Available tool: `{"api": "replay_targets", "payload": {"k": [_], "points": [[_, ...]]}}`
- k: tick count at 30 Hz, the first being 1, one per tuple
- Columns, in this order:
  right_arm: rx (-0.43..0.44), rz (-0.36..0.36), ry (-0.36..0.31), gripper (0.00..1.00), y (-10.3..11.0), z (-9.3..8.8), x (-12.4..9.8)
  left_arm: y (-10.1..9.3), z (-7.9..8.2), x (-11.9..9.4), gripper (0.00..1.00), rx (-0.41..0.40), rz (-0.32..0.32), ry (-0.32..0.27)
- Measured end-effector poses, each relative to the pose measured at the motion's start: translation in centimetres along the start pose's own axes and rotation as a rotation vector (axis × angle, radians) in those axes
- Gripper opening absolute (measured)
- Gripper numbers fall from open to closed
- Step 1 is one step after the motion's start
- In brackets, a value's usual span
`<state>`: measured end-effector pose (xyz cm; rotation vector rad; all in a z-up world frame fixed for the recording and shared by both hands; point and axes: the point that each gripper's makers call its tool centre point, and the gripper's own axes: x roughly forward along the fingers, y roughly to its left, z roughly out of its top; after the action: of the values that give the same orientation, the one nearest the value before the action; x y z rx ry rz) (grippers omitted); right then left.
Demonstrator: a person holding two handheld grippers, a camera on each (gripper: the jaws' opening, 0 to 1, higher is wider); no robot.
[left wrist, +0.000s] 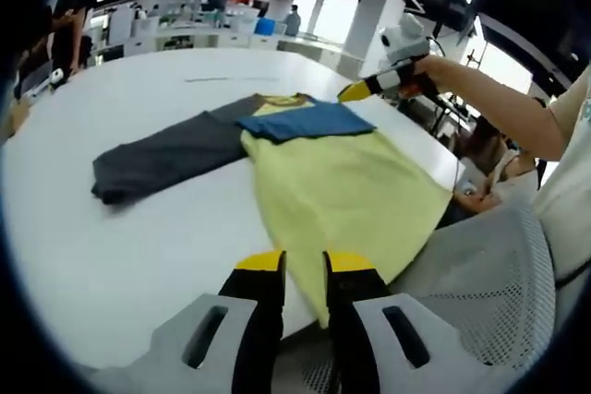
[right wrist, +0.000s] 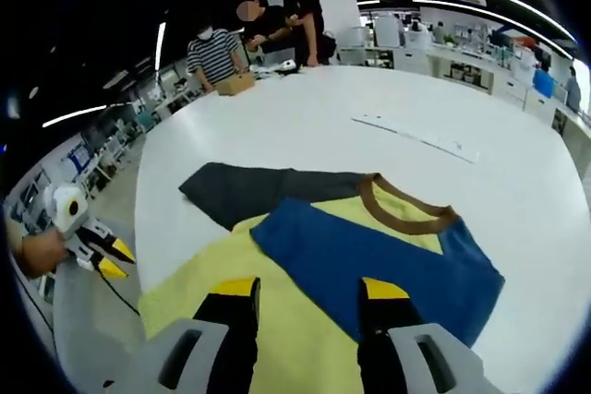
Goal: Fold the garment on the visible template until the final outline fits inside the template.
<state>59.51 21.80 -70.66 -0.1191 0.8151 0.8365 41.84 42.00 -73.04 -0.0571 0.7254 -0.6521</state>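
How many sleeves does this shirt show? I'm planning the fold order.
2. The gray sleeve lies spread out flat on the white table. The blue sleeve is folded across the yellow body, below the brown collar.

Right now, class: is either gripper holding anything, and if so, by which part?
Nothing is held. The left gripper and right gripper both hover open above the yellow T-shirt, jaws apart with no cloth between them.

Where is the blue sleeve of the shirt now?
The blue sleeve lies folded across the yellow shirt body, just below the brown collar and ahead of the right gripper; in the left gripper view it lies beside the grey sleeve.
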Motion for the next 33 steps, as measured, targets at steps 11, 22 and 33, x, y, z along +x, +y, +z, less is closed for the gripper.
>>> {"api": "replay_targets", "payload": {"k": [11,22,33], "points": [[0.034,-0.027,-0.033,0.4,-0.7,-3.4,-3.3,1.0,1.4,0.2,0.13,-0.006,0.028,-0.011],[0.044,-0.04,-0.047,0.4,-0.7,-5.2,-5.0,2.3,2.8,0.4,0.13,-0.005,0.055,-0.027],[0.05,-0.047,-0.054,0.4,-0.5,-6.4,-6.2,3.8,3.2,0.3,0.13,-0.017,0.088,-0.038]]}}
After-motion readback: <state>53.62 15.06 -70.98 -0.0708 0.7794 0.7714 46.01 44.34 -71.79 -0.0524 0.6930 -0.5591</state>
